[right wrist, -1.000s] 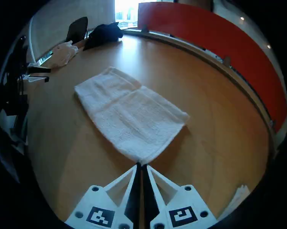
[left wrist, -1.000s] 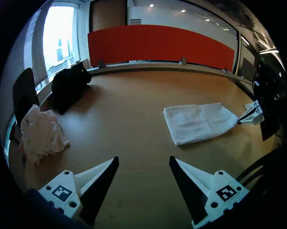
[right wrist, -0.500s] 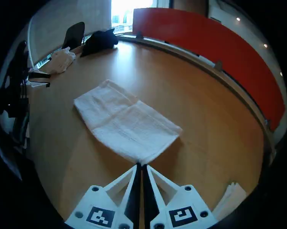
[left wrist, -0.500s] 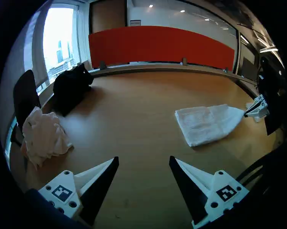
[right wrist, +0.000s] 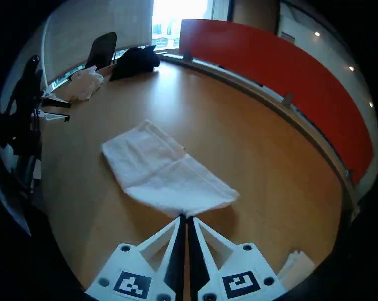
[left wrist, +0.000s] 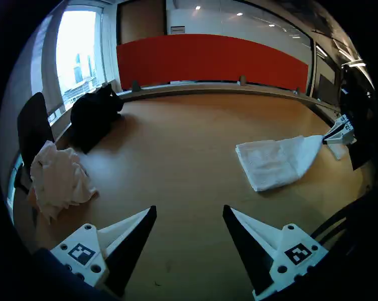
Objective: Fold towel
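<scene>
Towel (right wrist: 153, 170) corner seemingly in right gripper (right wrist: 187, 219).

Middle of bench (left wrist: 189, 150) lying open ahead of left claw (left wrist: 189, 208); black bag (left wrist: 93, 113) blocking far-left corner; crumpled cloth (left wrist: 58, 178) crowding left edge; towel (left wrist: 274, 163) occupying right side; red divider (left wrist: 214, 57) walling off far edge.

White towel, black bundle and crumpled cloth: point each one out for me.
white towel (right wrist: 158, 173), right gripper view, middle of the fabric.
black bundle (left wrist: 93, 113), left gripper view, its body.
crumpled cloth (left wrist: 58, 178), left gripper view, its centre.
</scene>
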`<action>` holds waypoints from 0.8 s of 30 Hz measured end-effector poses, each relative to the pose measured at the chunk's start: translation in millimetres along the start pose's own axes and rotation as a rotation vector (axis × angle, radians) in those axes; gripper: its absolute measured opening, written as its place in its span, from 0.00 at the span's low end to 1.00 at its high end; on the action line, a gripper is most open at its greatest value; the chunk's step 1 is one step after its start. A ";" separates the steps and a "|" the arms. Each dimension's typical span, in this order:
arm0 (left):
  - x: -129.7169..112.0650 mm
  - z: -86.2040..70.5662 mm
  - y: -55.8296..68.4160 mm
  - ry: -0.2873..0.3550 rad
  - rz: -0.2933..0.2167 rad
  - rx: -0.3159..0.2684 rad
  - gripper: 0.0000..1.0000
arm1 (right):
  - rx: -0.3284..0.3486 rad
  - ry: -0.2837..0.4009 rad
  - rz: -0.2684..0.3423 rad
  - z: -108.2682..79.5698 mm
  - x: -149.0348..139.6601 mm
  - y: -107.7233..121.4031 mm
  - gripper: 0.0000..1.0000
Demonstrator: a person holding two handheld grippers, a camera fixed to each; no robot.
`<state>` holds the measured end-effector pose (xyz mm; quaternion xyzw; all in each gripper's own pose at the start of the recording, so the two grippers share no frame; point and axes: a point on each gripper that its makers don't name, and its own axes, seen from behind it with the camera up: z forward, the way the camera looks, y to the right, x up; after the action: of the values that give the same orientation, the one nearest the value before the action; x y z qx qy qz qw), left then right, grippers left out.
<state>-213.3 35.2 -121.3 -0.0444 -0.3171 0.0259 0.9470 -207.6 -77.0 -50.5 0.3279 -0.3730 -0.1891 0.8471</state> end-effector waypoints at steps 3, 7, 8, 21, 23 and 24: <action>0.3 -1.8 -1.7 0.003 0.001 0.004 0.99 | 0.007 0.019 -0.024 1.0 14.6 -3.4 0.03; -0.3 -4.9 -4.4 0.007 -0.006 0.011 0.99 | 0.024 0.047 -0.062 2.7 36.4 -10.0 0.03; -0.7 -5.7 -4.8 0.007 -0.008 0.012 0.98 | 0.028 0.054 -0.072 3.1 41.8 -11.9 0.03; -8.3 -13.7 -3.8 0.005 -0.025 0.017 0.99 | 0.103 0.124 -0.198 14.2 102.7 -46.4 0.03; -8.5 -14.6 -3.7 0.006 -0.029 0.018 0.98 | 0.113 0.121 -0.211 16.8 104.2 -50.2 0.03; -8.6 -15.2 -3.7 0.007 -0.032 0.019 0.98 | 0.119 0.119 -0.218 18.2 105.0 -52.3 0.03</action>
<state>-210.9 29.8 -138.2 -0.0307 -0.3140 0.0137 0.9488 -157.1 -181.2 -24.4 0.4267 -0.2949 -0.2379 0.8212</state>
